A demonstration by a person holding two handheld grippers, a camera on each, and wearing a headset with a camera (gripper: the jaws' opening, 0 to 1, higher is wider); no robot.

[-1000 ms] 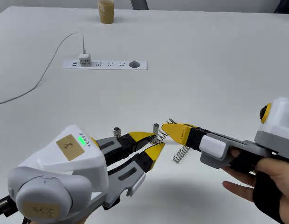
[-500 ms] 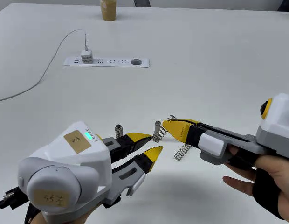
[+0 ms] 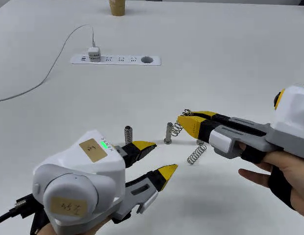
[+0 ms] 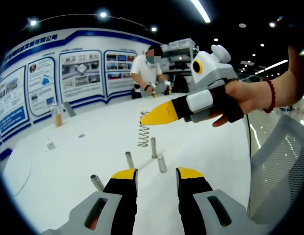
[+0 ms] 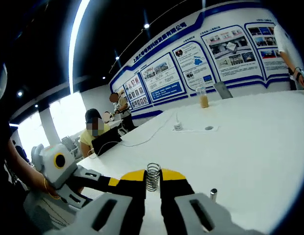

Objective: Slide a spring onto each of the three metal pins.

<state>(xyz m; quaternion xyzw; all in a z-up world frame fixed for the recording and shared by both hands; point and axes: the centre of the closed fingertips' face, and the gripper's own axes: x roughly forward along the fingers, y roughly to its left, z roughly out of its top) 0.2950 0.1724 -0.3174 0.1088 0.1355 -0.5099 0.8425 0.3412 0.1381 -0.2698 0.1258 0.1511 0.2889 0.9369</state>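
A bare metal pin stands upright on the white table. My right gripper comes in from the right, shut on a spring that hangs at the pin's top right. In the right gripper view that spring is pinched between the yellow jaws. To the left stands another pin with a spring on it. A loose spring lies on the table below the right gripper. My left gripper hovers nearer to me, open and holding nothing, pointed at the pins.
A white power strip with a plugged-in charger and its cable lies farther back. A tan cup stands at the far edge. People sit and stand beyond the table in the gripper views.
My left gripper has drawn back from the pin towards me and its jaws have spread wider. The right gripper still holds the spring beside the pin.
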